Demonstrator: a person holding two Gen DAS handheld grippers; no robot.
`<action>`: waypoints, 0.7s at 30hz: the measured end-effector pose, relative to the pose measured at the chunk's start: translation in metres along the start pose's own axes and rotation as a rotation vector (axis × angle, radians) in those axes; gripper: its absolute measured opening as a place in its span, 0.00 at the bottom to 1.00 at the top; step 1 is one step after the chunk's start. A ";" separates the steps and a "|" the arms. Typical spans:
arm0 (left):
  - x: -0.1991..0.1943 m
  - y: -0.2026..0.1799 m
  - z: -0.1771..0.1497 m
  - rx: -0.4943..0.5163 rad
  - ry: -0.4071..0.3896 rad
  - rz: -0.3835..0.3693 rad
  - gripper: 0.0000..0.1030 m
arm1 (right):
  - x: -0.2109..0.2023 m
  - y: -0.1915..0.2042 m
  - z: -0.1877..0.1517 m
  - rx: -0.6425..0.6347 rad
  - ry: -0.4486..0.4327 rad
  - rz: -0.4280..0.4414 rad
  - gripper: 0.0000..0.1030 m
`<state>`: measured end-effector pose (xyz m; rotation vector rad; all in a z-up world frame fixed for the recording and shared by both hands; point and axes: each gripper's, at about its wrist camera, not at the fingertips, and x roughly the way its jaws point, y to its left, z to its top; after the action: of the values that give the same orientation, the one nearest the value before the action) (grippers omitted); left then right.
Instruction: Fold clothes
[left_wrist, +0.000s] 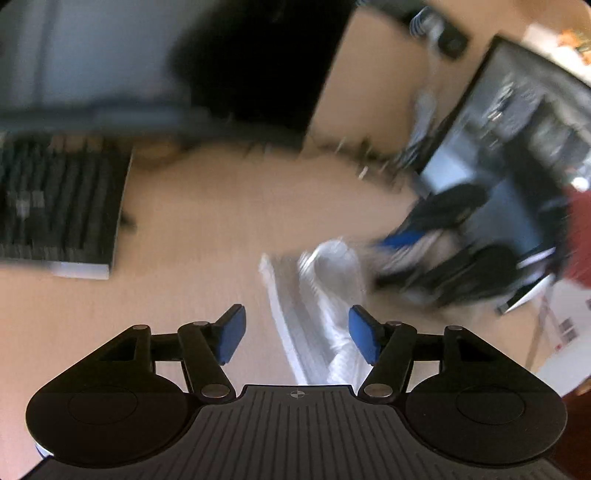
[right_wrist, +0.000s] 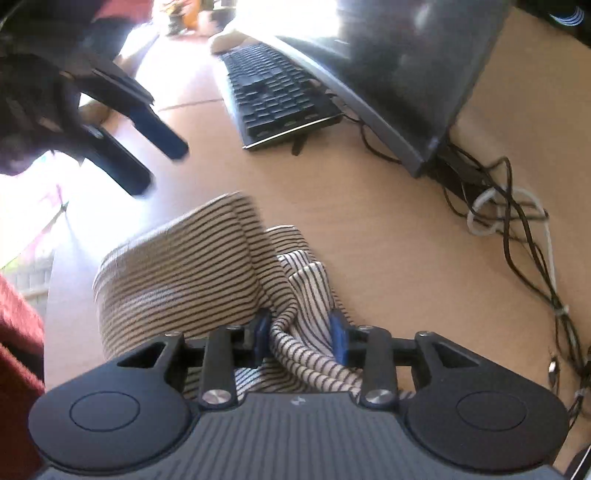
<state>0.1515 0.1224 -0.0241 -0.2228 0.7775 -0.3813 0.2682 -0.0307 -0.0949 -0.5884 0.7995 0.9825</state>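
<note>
A striped black-and-white garment (right_wrist: 184, 273) lies bunched on the wooden desk (right_wrist: 388, 236). My right gripper (right_wrist: 301, 338) is shut on a fold of its cloth, which runs between the blue pads. My left gripper (left_wrist: 295, 334) is open and empty, held above the desk with the garment (left_wrist: 317, 295) just ahead and partly between its fingers; this view is blurred. The left gripper also shows in the right wrist view (right_wrist: 147, 147), open above the garment's far end. The right gripper shows blurred in the left wrist view (left_wrist: 443, 251).
A black keyboard (right_wrist: 273, 92) and a monitor (right_wrist: 399, 74) stand at the back of the desk. A tangle of black and white cables (right_wrist: 509, 214) lies to the right. A red cloth (right_wrist: 18, 350) is at the left edge.
</note>
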 end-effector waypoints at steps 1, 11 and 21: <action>0.000 -0.008 0.006 0.027 -0.017 -0.039 0.68 | 0.000 -0.001 0.000 0.019 -0.002 -0.006 0.33; 0.103 -0.061 0.004 0.186 0.184 -0.079 0.73 | -0.073 0.008 -0.012 0.285 -0.098 -0.257 0.59; 0.095 -0.063 0.005 0.204 0.191 -0.050 0.75 | -0.051 0.007 -0.062 0.741 -0.166 -0.296 0.27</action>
<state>0.2012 0.0264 -0.0604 -0.0146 0.9149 -0.5311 0.2261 -0.0996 -0.0899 0.0225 0.8294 0.4026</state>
